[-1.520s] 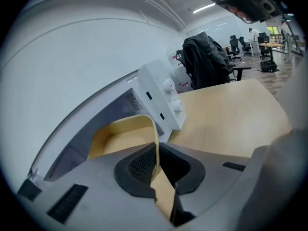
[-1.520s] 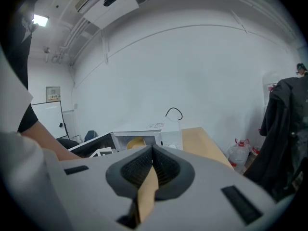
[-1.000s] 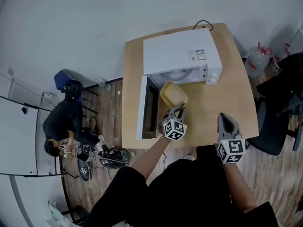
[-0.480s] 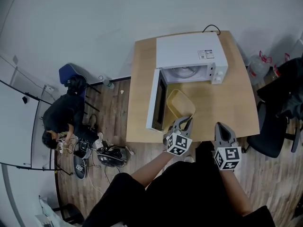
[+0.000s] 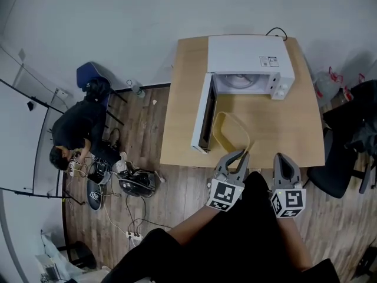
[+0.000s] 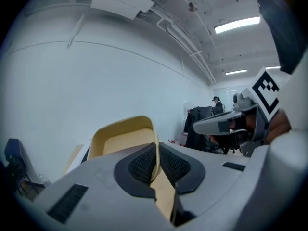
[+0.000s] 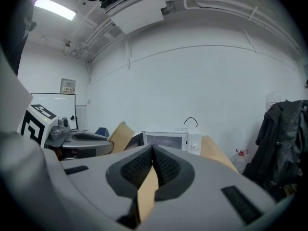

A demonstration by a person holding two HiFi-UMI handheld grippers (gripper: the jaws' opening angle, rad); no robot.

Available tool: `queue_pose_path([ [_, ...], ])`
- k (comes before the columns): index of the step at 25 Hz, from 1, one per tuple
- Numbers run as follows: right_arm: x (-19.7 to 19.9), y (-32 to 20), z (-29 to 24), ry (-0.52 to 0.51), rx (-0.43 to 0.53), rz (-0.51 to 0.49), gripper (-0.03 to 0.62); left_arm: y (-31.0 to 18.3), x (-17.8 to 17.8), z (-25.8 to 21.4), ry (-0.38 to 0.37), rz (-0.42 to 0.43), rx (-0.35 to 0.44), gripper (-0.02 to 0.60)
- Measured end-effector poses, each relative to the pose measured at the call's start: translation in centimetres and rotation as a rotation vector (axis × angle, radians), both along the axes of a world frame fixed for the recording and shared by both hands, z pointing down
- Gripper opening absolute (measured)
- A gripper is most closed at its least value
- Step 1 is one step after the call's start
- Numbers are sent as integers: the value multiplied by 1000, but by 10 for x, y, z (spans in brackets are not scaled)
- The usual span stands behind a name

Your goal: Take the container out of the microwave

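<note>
A yellow container (image 5: 231, 133) hangs tilted over the table's front edge, clear of the white microwave (image 5: 247, 55), whose door (image 5: 203, 119) stands open to the left. My left gripper (image 5: 237, 154) is shut on the container's near rim. In the left gripper view the pads (image 6: 144, 163) clamp that rim, and the container (image 6: 122, 136) rises beyond them. My right gripper (image 5: 281, 158) hovers just right of it, shut and empty. In the right gripper view its jaws (image 7: 152, 150) meet with nothing between them, and the microwave (image 7: 168, 140) stands ahead.
The wooden table (image 5: 294, 128) carries only the microwave. A person (image 5: 76, 140) crouches on the floor at the left beside a blue chair (image 5: 88, 78) and cables (image 5: 129, 187). A black office chair (image 5: 347, 152) and a water bottle (image 5: 324, 81) stand to the right.
The left gripper has drawn the container back from the microwave's mouth and lifted it toward me. Both grippers now sit past the table's front edge.
</note>
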State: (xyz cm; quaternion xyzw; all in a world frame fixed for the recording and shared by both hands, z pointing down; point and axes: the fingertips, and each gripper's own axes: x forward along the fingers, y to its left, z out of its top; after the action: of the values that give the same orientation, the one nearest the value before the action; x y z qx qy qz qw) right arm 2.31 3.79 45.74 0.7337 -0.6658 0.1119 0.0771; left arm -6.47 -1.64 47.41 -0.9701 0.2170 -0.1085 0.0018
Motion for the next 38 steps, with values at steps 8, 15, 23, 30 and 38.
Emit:
queue_pose_path([
  [8, -20, -6, -32, 15, 27, -34, 59, -9, -30, -42, 63, -63, 12, 25],
  [15, -23, -11, -61, 76, 96, -34, 60, -13, -47, -67, 119, -112, -3, 25],
  [23, -16, -13, -59, 97, 77, -22, 59, -17, -34, -68, 105, -74, -7, 25],
  [30, -2, -9, -53, 78, 57, -15, 60, -12, -12, -67, 94, -42, -14, 25],
  [38, 11, -9, -44, 66, 43, -27, 60, -10, 8, -58, 81, -30, -38, 25],
])
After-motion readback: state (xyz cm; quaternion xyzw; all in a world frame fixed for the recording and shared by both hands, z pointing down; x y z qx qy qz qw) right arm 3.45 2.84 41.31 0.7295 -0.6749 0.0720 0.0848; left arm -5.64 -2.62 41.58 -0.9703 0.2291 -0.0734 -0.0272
